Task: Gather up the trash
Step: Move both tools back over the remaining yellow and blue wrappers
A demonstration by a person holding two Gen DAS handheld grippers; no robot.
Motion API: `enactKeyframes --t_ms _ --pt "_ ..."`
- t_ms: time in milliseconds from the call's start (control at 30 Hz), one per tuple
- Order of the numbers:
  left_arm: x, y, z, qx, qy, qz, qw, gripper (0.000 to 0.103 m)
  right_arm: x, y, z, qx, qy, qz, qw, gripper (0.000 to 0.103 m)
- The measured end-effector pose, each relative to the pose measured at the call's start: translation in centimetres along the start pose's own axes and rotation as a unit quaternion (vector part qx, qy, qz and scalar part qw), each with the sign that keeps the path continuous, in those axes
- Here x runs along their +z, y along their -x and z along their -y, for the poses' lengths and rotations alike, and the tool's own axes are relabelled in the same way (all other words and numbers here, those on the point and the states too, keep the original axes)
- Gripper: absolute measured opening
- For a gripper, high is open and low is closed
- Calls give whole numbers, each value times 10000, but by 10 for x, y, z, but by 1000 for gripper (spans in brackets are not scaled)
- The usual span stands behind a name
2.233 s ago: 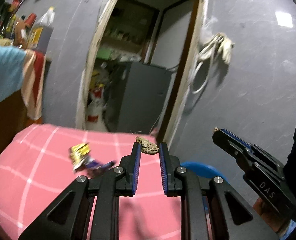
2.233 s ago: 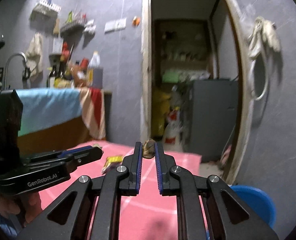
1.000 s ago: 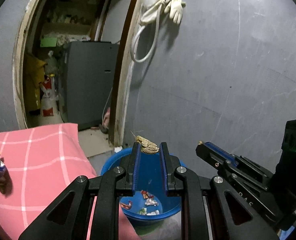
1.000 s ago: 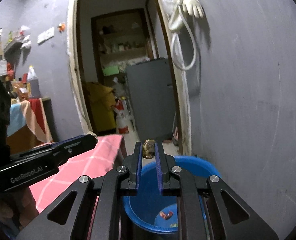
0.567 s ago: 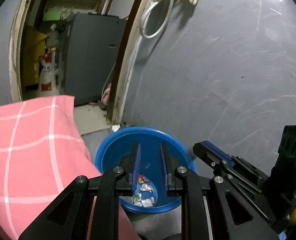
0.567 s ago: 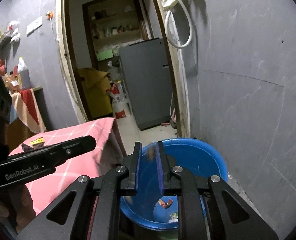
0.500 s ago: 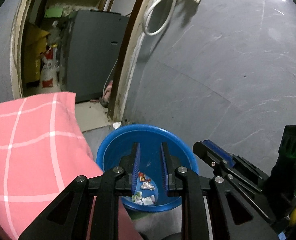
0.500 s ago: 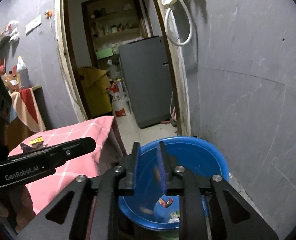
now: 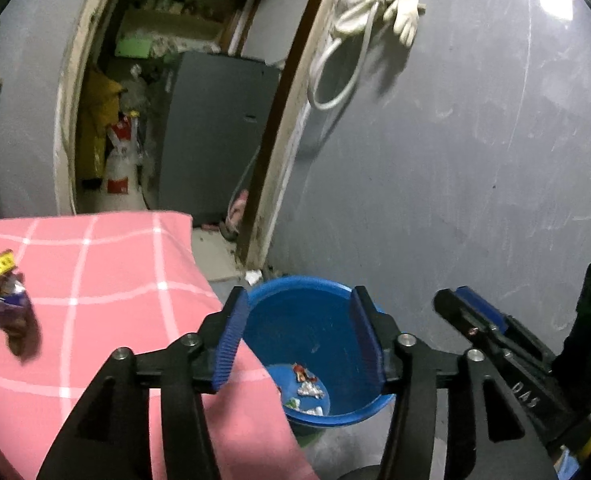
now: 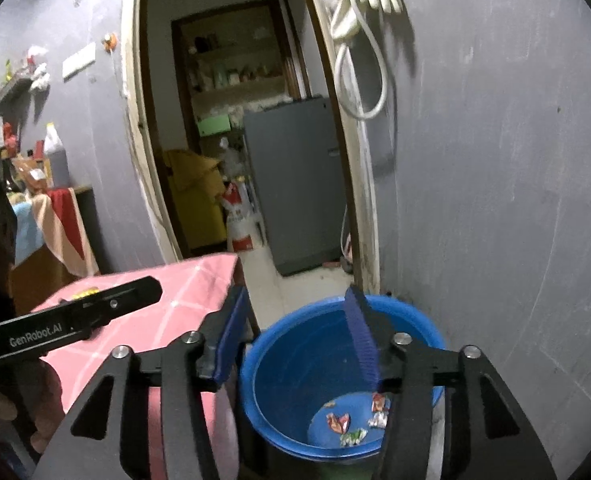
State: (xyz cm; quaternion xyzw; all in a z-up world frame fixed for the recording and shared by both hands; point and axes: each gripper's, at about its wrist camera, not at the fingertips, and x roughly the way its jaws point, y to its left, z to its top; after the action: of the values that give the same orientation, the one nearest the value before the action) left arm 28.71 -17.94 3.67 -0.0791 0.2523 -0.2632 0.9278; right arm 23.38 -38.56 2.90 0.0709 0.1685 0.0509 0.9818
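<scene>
Grey wall, open doorway, pink worktop (image 9: 95,280) beside a blue bin (image 10: 335,320) holding scraps. Your left tongs (image 9: 301,336) and right tongs (image 10: 295,336) are opening, empty, above it. One wrapper (image 9: 3,300) remains on the worktop; reaching back carelessly could knock it to the floor.

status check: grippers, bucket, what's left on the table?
Left gripper and right gripper opening over blue bucket, nothing between jaws. Wrappers inside. One wrapper on pink tablecloth.
</scene>
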Motion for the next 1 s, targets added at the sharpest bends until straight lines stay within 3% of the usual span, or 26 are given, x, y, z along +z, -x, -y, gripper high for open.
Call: enactKeyframes --t_ms 100,133,200,300,467,1000 --pt "3 19 -1 66 -24 200 9998 59 8 16 -8 24 72 178 9998 53" --pt "4 28 -1 99 -24 296 9995 63 11 22 -10 39 81 238 9997 60" --pt "4 45 -4 159 8 534 9984 81 14 31 -15 73 80 360 9993 76" --pt "4 70 -5 272 33 847 9960 98 18 48 -24 149 96 589 9981 84" --pt "0 112 -10 601 -56 1279 9900 101 20 71 -38 189 133 880 9959 103" --pt "-45 201 -28 1297 -152 1701 9767 101 -9 115 -95 509 305 1319 9895 103"
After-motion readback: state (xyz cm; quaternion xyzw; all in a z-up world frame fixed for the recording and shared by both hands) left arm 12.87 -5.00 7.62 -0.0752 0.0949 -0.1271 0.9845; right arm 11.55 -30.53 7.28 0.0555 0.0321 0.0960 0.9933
